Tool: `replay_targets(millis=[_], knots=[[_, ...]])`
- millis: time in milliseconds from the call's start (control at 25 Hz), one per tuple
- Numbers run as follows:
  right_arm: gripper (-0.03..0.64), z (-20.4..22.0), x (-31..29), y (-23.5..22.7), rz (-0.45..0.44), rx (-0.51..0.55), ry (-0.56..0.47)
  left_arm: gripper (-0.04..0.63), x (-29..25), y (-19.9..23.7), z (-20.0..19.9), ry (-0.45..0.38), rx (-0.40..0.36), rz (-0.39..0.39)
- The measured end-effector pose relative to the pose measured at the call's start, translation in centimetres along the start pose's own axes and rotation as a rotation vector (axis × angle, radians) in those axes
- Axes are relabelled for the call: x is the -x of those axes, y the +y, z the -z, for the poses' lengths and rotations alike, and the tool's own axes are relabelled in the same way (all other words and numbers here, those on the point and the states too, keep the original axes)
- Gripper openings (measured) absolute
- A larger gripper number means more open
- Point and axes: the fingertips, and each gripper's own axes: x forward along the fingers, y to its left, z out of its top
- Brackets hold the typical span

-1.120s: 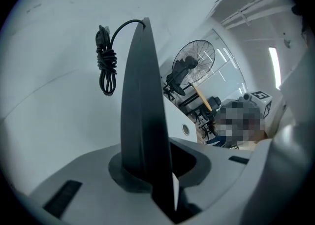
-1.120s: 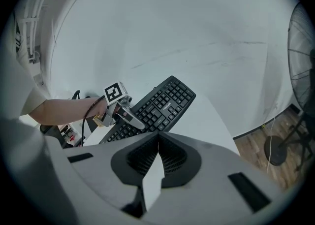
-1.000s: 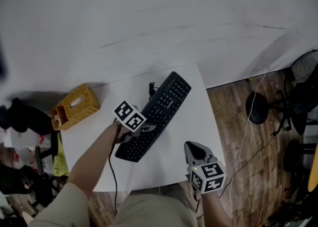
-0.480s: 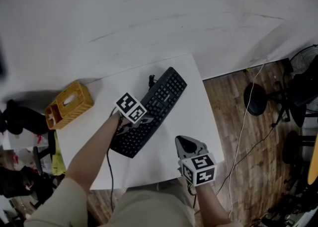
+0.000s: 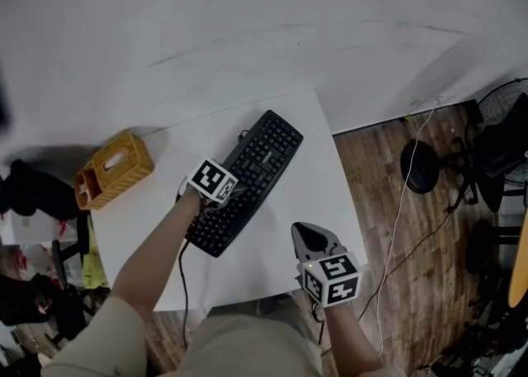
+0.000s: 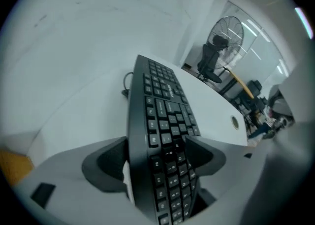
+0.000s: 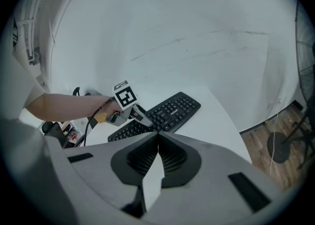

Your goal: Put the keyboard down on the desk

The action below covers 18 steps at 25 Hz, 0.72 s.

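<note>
Head view: black keyboard (image 5: 247, 181) lies diagonally across the middle of the white desk (image 5: 309, 190). One end points to the far right corner, the other to the near left. Left gripper (image 5: 233, 199) has it approx mid-length, coming in from its left long edge. Bundled cable (image 5: 244, 133) sits just beside the keyboard's far end. Right gripper (image 5: 307, 235) hangs over the near right corner, apart from the keyboard. Yellow basket (image 5: 114, 171) stands at the far left corner w/ several compartments. A white patch shows in the big one; the small ones are too dim to tell contents.

Left gripper view: left gripper (image 6: 157, 157) jaws are clamped on the keyboard (image 6: 157, 115), one jaw on the key side, the other behind it. Its far end looks down on the desk (image 6: 211, 106); can't tell if the near end touches. A fan (image 6: 224, 32) stands beyond the desk.

Right gripper view: right gripper (image 7: 158, 143) jaws are pressed together, nothing btw them. The keyboard (image 7: 170, 113) and left gripper (image 7: 135, 115) are ahead on the desk (image 7: 211, 120).
</note>
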Motion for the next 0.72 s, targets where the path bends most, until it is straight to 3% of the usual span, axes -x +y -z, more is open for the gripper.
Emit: replay_targets(millis=[80, 240, 360, 520, 720], knots=[[0.026, -0.8, 0.7, -0.4, 0.004, -0.008, -0.037, 0.370, 0.7, 0.9, -0.1, -0.044, 0.046, -0.050], [0.026, -2.2, 1.9, -0.7, 0.013, 0.001, -0.084, 0.368, 3.0, 0.8, -0.8, -0.119, 0.060, -0.056], [0.025, -4.2, 3.4, -0.3, 0.006, 0.023, -0.137, 0.367, 6.4, -0.1, -2.2, -0.219, 0.026, -0.084], [0.025, -7.0, 5.9, 2.2, -0.081, 0.106, -0.164, 0.350, 12.1, -3.0, -4.4, -0.389, -0.044, -0.095], [0.025, -10.8, 9.8, 5.1, -0.098, 0.194, -0.261, 0.257, 18.9, -6.0, -5.3, -0.547, -0.161, -0.173]])
